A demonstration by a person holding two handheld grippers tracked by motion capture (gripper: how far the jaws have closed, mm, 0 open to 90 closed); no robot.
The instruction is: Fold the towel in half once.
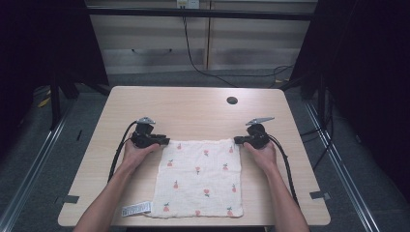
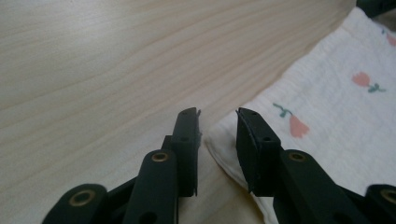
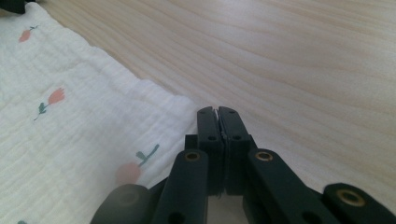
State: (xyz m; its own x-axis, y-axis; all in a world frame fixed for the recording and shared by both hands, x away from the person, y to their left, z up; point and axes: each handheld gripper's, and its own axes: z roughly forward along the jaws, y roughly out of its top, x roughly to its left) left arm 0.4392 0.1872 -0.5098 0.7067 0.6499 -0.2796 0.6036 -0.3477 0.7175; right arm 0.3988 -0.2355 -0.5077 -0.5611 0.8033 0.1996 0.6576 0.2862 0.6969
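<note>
Black fingers [image 2: 254, 149] of the left gripper [image 2: 218, 114] stood parted around the cloth [image 1: 200, 176] corner (unpinched); the right gripper [image 3: 217, 112] had pinched its corner.

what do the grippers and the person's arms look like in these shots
Both the left gripper and the right gripper are black, each topped by a grey three-cornered plate and trailing a black cable along the forearm. Up close, the jaws are flat black blocks on black linkage arms with brass-coloured pivot rings. The person's forearms are bare, with no sleeves or gloves visible.
</note>
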